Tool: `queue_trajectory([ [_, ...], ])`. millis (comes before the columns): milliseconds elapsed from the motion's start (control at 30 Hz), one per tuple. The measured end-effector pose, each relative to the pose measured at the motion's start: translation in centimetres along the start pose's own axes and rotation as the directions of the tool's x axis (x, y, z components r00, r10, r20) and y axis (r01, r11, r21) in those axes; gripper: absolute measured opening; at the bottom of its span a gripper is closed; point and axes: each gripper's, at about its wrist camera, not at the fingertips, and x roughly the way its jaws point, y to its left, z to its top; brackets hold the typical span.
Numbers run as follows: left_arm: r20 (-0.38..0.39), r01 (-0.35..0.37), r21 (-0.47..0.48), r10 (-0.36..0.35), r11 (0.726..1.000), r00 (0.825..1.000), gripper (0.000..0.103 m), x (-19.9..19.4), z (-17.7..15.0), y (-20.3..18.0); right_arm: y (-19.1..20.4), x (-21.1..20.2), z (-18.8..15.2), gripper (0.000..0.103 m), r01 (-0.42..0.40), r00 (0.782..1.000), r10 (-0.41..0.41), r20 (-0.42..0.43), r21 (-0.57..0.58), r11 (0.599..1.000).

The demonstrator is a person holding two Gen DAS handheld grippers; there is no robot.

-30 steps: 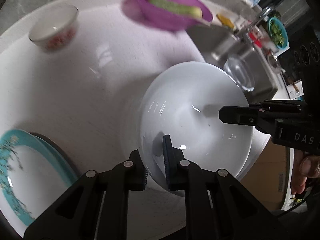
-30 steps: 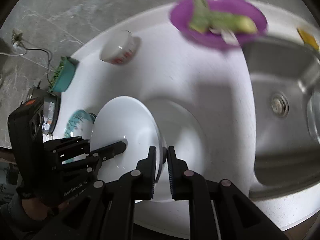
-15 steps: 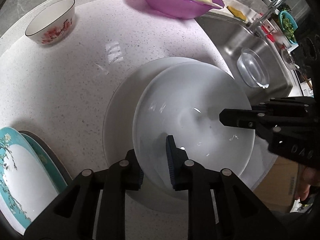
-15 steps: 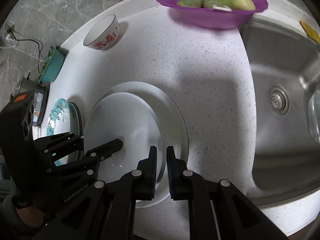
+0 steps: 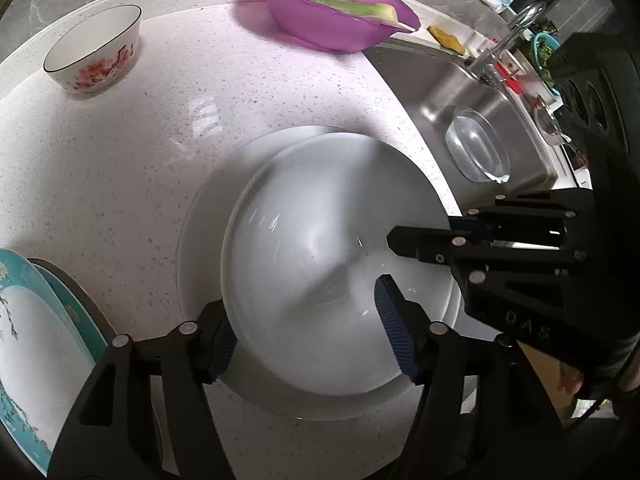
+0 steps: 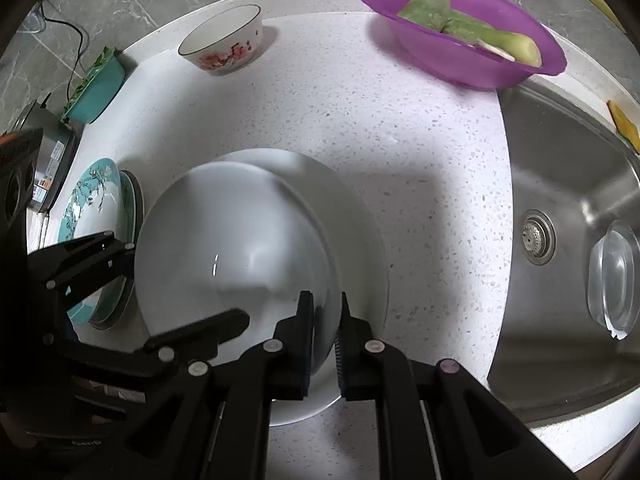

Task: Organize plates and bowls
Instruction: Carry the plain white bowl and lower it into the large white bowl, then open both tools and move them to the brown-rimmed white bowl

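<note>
A white deep plate [image 5: 312, 264] [image 6: 232, 248] lies over a larger white plate [image 5: 208, 216] [image 6: 360, 240] on the speckled counter. It is blurred, and I cannot tell whether it rests flat. My left gripper [image 5: 308, 332] [image 6: 186, 282] straddles its near rim. The jaws are opening, and both pads stand clear of the rim. My right gripper [image 6: 325, 320] [image 5: 420, 232] is shut on the opposite rim of the same plate. A small floral bowl [image 5: 94, 54] [image 6: 224, 42] stands at the back of the counter.
Stacked teal-rimmed plates [image 5: 36, 360] [image 6: 96, 216] sit to the left. A purple basin [image 5: 336, 16] [image 6: 460, 36] holding green vegetables stands at the back. To the right, the steel sink [image 5: 480, 92] [image 6: 568, 184] holds a glass bowl [image 5: 478, 146] [image 6: 614, 276]. A teal basket [image 6: 98, 88] is far left.
The white deep plate has come down over the larger white plate. My left jaws have spread off its rim. The right gripper has kept its grip.
</note>
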Motion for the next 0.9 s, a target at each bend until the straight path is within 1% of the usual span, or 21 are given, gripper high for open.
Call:
queue_trajectory([
  [33,0.012,0.008,0.012,-0.009,1.0,1.0,0.078,-0.2,-0.1,-0.3,-0.1,-0.1,0.0,0.008,-0.004,1.0,0.004,0.003,0.005,1.0],
  [67,0.037,0.009,0.039,-0.01,0.999,0.999,0.092,-0.7,0.0,-0.7,-0.3,-0.2,0.1,0.008,-0.006,1.0,0.006,0.003,0.008,1.0],
  [100,0.048,-0.016,0.055,0.014,0.998,0.999,0.101,-0.8,0.0,-0.9,-0.2,-0.1,0.1,0.009,-0.008,1.0,0.008,0.0,0.01,1.0],
  [167,0.053,-0.03,0.071,0.026,0.997,0.998,0.103,-1.1,0.2,-1.1,-0.1,-0.2,0.2,0.008,0.007,1.0,-0.007,-0.002,0.007,1.0],
  [267,0.069,-0.027,0.062,0.023,0.998,0.997,0.103,-1.8,0.2,-1.0,0.0,-0.1,0.3,0.008,0.01,1.0,-0.009,-0.01,0.011,1.0],
  [333,0.077,-0.046,0.063,0.041,0.997,0.996,0.103,-2.4,0.1,-1.0,0.1,-0.1,0.3,0.008,0.015,1.0,-0.015,-0.013,0.018,1.0],
  [433,0.092,-0.038,0.044,0.034,0.998,0.995,0.103,-3.5,0.0,-0.6,0.1,-0.2,0.3,0.008,0.025,1.0,-0.025,-0.01,0.016,1.0],
  [500,0.113,-0.041,0.024,0.039,0.999,0.993,0.103,-5.2,-0.3,0.6,0.3,-0.4,0.2,0.015,0.022,1.0,-0.021,-0.003,0.017,1.0],
  [567,0.145,-0.038,0.012,0.036,0.999,0.989,0.103,-6.8,-0.2,1.4,0.4,-0.8,0.1,0.032,0.009,1.0,-0.009,0.006,0.012,1.0],
  [600,0.178,-0.049,0.019,0.045,0.999,0.983,0.103,-7.9,-0.1,1.8,0.6,-1.1,0.1,0.035,0.004,1.0,-0.004,0.015,0.009,1.0],
  [667,0.224,-0.071,0.04,0.061,0.997,0.973,0.103,-10.0,0.5,2.5,0.7,-1.9,0.2,0.046,0.006,1.0,-0.007,0.03,0.007,1.0],
  [733,0.248,-0.081,0.043,0.068,0.996,0.966,0.103,-11.8,1.1,3.6,0.7,-3.4,0.7,0.053,-0.002,0.999,0.0,0.053,0.021,1.0],
  [767,0.248,-0.09,0.038,0.078,0.995,0.966,0.103,-12.5,1.6,4.3,0.6,-4.4,1.2,0.055,-0.021,0.997,0.019,0.071,0.032,0.999],
  [800,0.226,-0.109,0.013,0.103,0.994,0.969,0.103,-13.4,2.6,6.0,0.7,-5.4,1.9,0.056,-0.041,0.995,0.037,0.096,0.04,0.998],
  [833,0.199,-0.131,-0.022,0.133,0.991,0.971,0.103,-13.7,3.6,7.6,0.8,-6.6,2.9,0.062,-0.062,0.99,0.057,0.126,0.043,0.997],
  [867,0.185,-0.145,-0.05,0.152,0.988,0.971,0.103,-14.0,4.5,8.9,0.9,-7.3,3.7,0.07,-0.077,0.987,0.07,0.146,0.042,0.996],
  [900,0.186,-0.166,-0.089,0.18,0.982,0.966,0.103,-14.5,5.8,11.0,1.4,-8.3,5.0,0.075,-0.099,0.98,0.091,0.178,0.039,0.994],
])
